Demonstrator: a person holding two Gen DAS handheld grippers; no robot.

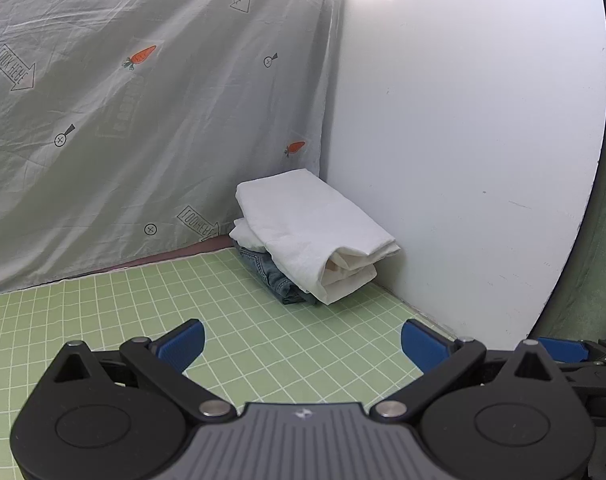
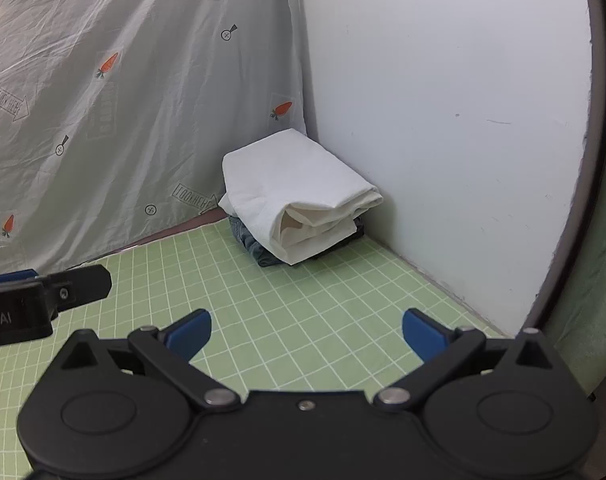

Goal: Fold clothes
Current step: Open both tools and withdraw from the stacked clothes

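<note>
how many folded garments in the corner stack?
2 visible: white garment on top, jeans beneath it, in the corner on the green mat. More may be hidden underneath.

Mat (image 1: 103, 320): pale green, white grid lines. Hanging sheet (image 1: 123, 120): light grey, printed with orange carrots, black-outlined "LOOK HERE" arrows and small circled crosses. Wall (image 1: 463, 120): plain white, a few dark marks. Top folded garment (image 1: 303, 216): white. Folded garment beneath (image 1: 279, 280): faded blue denim. Left gripper (image 1: 303, 346) and right gripper (image 2: 307, 334): black bodies, blue finger pads.
</note>
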